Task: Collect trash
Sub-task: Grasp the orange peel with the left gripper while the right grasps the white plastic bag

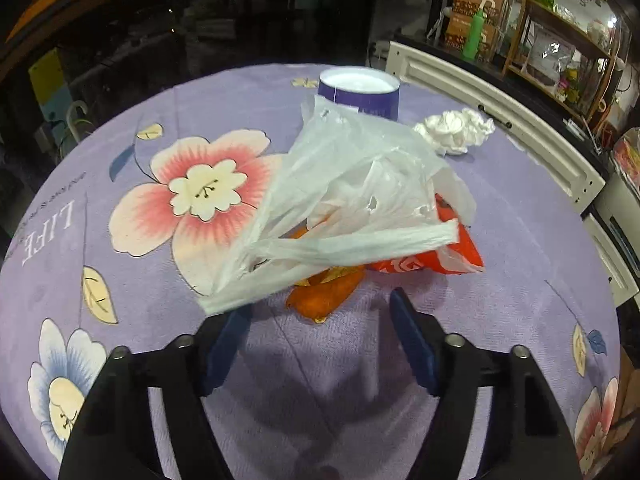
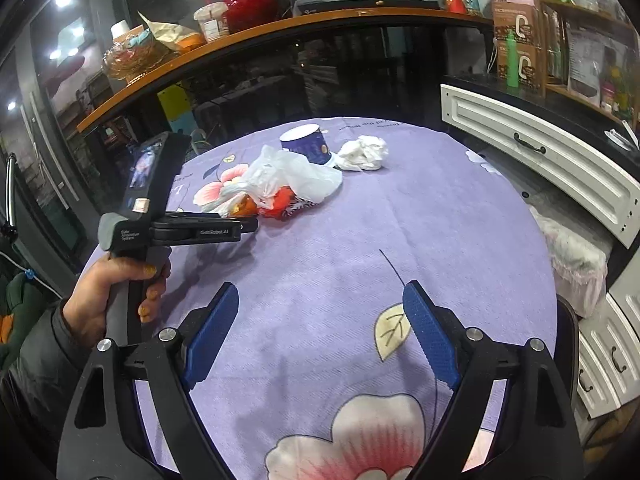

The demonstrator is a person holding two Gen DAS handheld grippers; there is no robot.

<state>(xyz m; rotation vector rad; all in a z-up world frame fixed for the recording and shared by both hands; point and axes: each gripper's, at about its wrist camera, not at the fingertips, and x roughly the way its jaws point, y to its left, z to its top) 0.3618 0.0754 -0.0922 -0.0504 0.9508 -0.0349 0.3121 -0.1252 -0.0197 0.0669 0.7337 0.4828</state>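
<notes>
Left gripper (image 1: 320, 312) jaws stand spread, pinching nothing; the white plastic bag (image 1: 352, 184) handle lies just beyond its left fingertip, frame centre. Right gripper (image 2: 320, 312) jaws stand spread over bare tablecloth (image 2: 460, 240). Orange wrappers (image 1: 460, 248) are partly bagged; crumpled tissue (image 1: 456, 130) and paper cup (image 1: 360, 92) remain uncollected, upper centre.
</notes>
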